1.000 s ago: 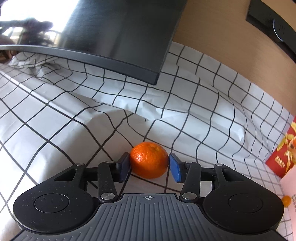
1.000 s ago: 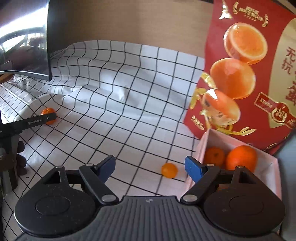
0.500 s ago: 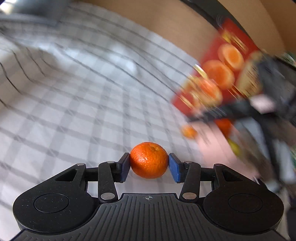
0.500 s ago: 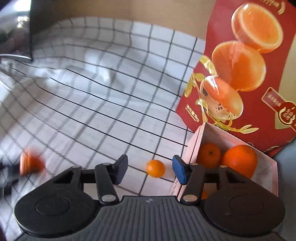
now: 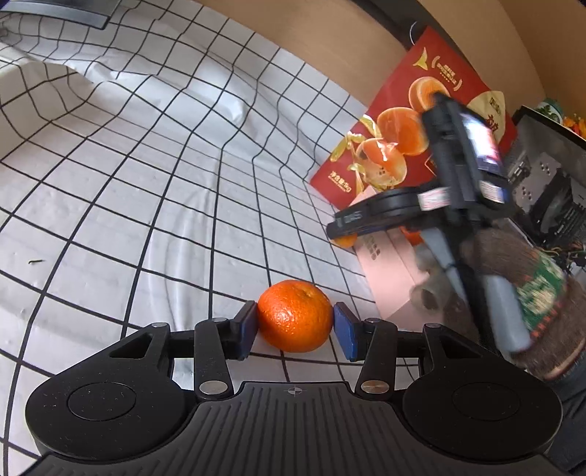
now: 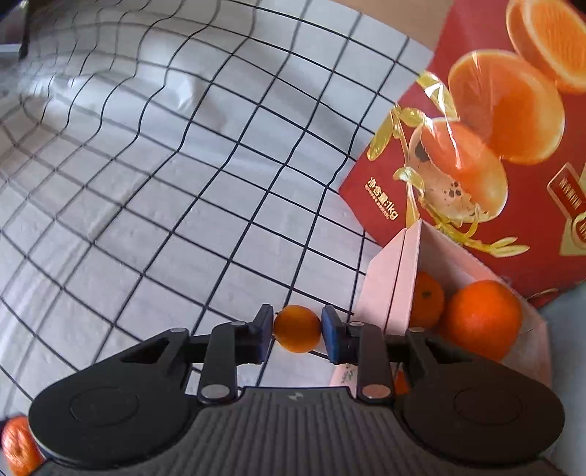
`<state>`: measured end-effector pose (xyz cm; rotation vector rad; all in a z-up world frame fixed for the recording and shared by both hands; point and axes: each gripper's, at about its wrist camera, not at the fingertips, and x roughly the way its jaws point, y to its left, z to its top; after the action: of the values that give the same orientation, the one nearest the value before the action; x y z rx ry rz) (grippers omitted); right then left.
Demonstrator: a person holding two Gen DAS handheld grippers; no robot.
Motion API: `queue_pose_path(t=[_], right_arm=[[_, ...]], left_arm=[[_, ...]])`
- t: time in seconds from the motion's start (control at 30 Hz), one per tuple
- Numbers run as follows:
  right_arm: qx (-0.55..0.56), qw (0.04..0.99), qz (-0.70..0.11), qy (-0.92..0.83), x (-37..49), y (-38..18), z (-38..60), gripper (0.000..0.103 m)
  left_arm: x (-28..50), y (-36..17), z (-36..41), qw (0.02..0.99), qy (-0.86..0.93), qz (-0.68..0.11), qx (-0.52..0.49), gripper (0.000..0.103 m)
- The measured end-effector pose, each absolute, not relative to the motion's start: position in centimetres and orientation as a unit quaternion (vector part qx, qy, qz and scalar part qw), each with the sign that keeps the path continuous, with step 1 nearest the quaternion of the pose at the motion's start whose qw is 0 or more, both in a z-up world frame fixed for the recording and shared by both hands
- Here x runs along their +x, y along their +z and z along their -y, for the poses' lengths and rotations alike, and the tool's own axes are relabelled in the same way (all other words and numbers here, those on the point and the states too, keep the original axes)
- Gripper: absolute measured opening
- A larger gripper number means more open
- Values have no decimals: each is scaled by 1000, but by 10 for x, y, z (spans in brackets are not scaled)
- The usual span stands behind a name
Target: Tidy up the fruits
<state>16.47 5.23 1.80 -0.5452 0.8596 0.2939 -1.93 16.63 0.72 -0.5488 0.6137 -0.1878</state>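
Observation:
My left gripper [image 5: 295, 331] is shut on a mandarin orange [image 5: 295, 315] and holds it above the checked cloth [image 5: 154, 190]. My right gripper [image 6: 297, 333] has its blue pads against a small orange fruit [image 6: 297, 328] that rests beside the pink box [image 6: 388, 282]. The pink box holds two mandarins [image 6: 479, 318]. In the left wrist view the right gripper [image 5: 338, 234] is at the small fruit [image 5: 346, 240] next to the pink box [image 5: 388, 278]. The left-held mandarin shows at the bottom left of the right wrist view [image 6: 18, 445].
A red fruit carton [image 6: 494, 146] stands upright behind the pink box, also in the left wrist view [image 5: 410, 121]. A dark monitor edge [image 5: 73, 11] is at the far left. A wooden wall runs behind the cloth.
My left gripper lifted the mandarin and swung right toward the box. My right gripper moved forward to the small fruit and closed its pads onto it.

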Motion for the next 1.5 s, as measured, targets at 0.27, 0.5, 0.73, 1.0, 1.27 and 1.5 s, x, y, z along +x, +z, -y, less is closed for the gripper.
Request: queue_pose_path(t=[0.27, 0.5, 0.73, 1.0, 1.27, 1.5], right_arm=[[-180, 862, -387, 272, 66, 65, 20, 27], [-167, 872, -367, 278, -15, 52, 95, 28], [-129, 889, -358, 256, -21, 33, 149, 28], [-82, 899, -351, 250, -17, 21, 167, 73], [-77, 901, -362, 227, -15, -3, 164, 78], [-80, 913, -337, 215, -22, -10, 166, 86]], left_arm=[[-22, 10, -154, 919, -96, -300, -238, 50], [-23, 16, -96, 918, -148, -310, -199, 50], [-25, 13, -38, 917, -174, -329, -142, 50], [-31, 11, -43, 933, -144, -307, -124, 50], [-33, 11, -56, 934, -122, -304, -143, 51], [-30, 11, -43, 937, -132, -299, -123, 51]])
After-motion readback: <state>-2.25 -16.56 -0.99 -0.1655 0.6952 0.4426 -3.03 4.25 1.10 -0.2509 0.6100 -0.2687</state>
